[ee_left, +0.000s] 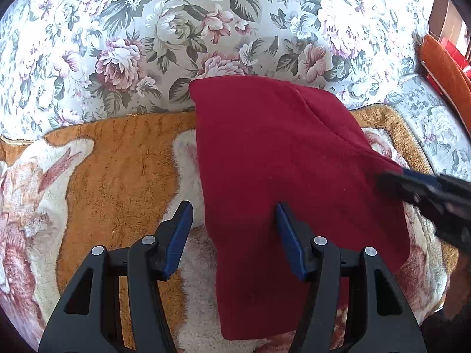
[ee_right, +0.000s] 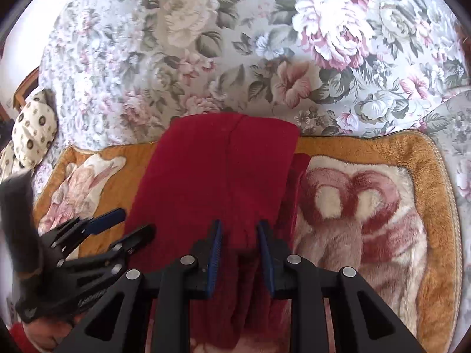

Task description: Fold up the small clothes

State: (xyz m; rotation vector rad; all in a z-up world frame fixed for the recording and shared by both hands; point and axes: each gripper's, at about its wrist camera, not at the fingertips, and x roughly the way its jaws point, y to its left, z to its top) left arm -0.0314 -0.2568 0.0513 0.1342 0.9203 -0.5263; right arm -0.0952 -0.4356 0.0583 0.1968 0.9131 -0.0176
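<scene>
Your right gripper [ee_right: 238, 228] is pinching the red garment [ee_right: 212, 182] at lower center while your left gripper [ee_left: 234, 211] is hanging open over the plush blanket [ee_left: 117, 161].

The right gripper [ee_left: 391, 181] looks blurry in the left wrist view, and the picture's right edge cuts it off. Its tips are too smeared to tell apart there. The red cloth [ee_right: 212, 176] hides part of the fuzzy blanket [ee_right: 368, 206] under it. In the right wrist view, the cloth's near end goes down out of sight behind the black gripper arms. The spotted pillow [ee_right: 32, 129] is cut off at the left.
</scene>
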